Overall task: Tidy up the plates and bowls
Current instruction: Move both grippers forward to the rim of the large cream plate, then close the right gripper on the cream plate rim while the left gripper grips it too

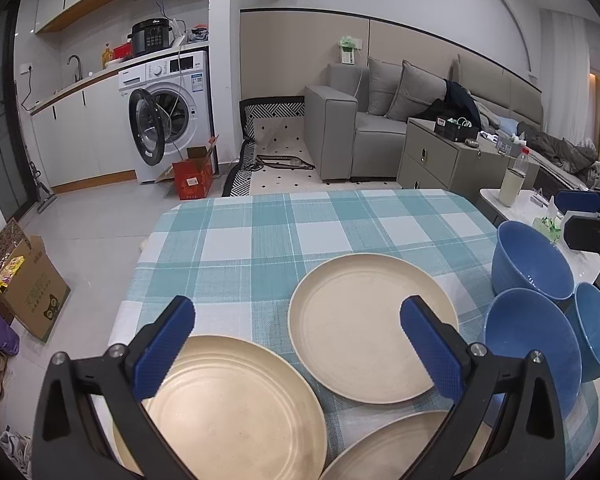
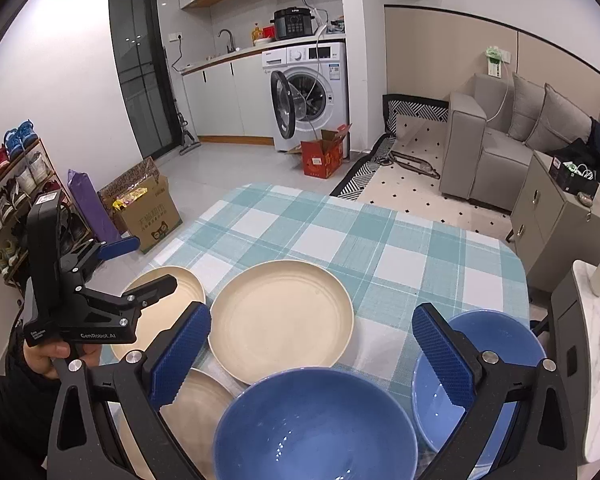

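Observation:
Three cream plates lie on the checked tablecloth: one centre, one near left, one at the bottom edge. Three blue bowls cluster at the right: a far one, a near one and one at the edge. My left gripper is open and empty above the plates. My right gripper is open and empty above a blue bowl, with another bowl by its right finger. The left gripper also shows in the right wrist view.
A white side table with a bottle stands right of the table. Cardboard boxes and a shoe rack stand on the floor to the left. A washing machine and a grey sofa are beyond.

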Demonstrator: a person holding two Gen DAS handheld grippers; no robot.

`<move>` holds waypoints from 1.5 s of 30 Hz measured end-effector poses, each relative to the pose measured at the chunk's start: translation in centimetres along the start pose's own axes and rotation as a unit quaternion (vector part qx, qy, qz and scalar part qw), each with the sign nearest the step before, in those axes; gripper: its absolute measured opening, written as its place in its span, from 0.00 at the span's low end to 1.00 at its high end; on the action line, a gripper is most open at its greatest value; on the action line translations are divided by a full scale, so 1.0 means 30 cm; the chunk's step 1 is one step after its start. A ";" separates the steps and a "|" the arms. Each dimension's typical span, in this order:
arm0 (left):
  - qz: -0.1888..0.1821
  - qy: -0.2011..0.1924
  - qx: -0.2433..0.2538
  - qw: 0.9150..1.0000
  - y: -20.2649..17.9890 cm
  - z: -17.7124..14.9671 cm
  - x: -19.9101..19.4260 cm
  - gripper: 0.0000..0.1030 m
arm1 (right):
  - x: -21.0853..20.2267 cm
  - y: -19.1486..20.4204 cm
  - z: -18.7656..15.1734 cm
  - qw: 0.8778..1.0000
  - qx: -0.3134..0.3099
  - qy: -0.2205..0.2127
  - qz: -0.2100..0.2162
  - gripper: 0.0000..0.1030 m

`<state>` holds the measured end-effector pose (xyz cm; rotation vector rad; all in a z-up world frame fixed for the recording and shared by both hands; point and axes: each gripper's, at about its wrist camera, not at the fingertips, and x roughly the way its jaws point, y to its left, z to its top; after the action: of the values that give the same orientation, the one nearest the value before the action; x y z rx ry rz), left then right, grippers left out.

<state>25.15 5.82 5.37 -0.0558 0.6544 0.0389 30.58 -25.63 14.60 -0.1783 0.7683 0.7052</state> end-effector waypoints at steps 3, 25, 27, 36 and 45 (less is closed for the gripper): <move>-0.002 0.012 -0.001 1.000 0.008 -0.003 0.027 1.00 | 0.050 -0.005 0.014 1.000 0.001 0.016 -0.001 1.00; -0.015 0.080 0.007 0.997 -0.019 0.006 0.220 1.00 | 0.422 -0.061 0.039 0.985 0.033 0.170 0.012 1.00; -0.017 0.085 0.010 0.996 -0.023 0.007 0.231 1.00 | 0.448 -0.062 0.042 0.983 0.034 0.180 0.013 1.00; -0.017 0.107 0.011 0.994 -0.018 0.008 0.281 1.00 | 0.542 -0.076 0.037 0.975 0.032 0.219 0.019 0.99; -0.025 0.130 0.017 0.991 -0.029 -0.011 0.333 0.99 | 0.648 -0.116 -0.005 0.960 0.033 0.278 0.025 0.86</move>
<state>32.91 5.13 -0.95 -0.0457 0.9144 -0.0281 42.54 -18.25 0.74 -0.3046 1.3366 0.6826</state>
